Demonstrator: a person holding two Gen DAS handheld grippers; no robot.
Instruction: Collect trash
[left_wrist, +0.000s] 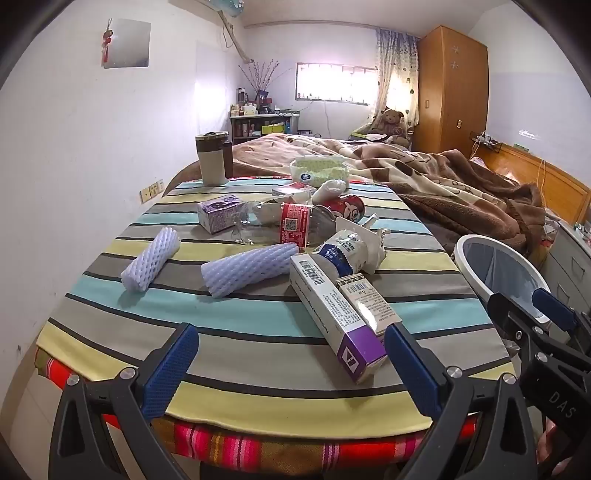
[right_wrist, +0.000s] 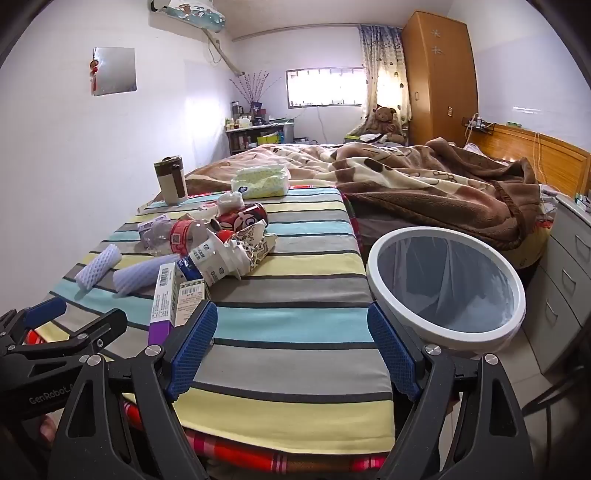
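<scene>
Left gripper (left_wrist: 291, 363): mine, spread wide and holding nothing, poised over the near edge of the desk (left_wrist: 258, 332); its right fingertip sits just beside the purple end of a long box.
Foam sleeves: two white net sleeves lie side by side on the striped cloth, the first (left_wrist: 150, 260) toward the left edge, the second (left_wrist: 249, 270) nearer the middle.
Mug: a tan-and-brown mug (left_wrist: 213, 158) stands upright at the far left corner.
Carton: a small purple carton (left_wrist: 218, 215) rests behind the sleeves, touching a crushed clear bottle (left_wrist: 284, 225) with a red label.
Heap: a red can (left_wrist: 345, 207), crumpled paper (left_wrist: 334, 189) and a blue-and-white cup (left_wrist: 341, 253) crowd the middle of the desk.
Boxes: the long box (left_wrist: 332, 317) lies slantwise toward me, a shorter box (left_wrist: 367, 301) leaning on it.
Tissues: a green pack (left_wrist: 319, 170) sits at the far edge, against the bed's blanket (left_wrist: 443, 184).
Right gripper (right_wrist: 291, 349): mine too, spread wide and empty, above the near right part of the desk.
Bin: a white-rimmed bin (right_wrist: 373, 273) with a clear liner stands on the floor just beside the desk's right edge.
</scene>
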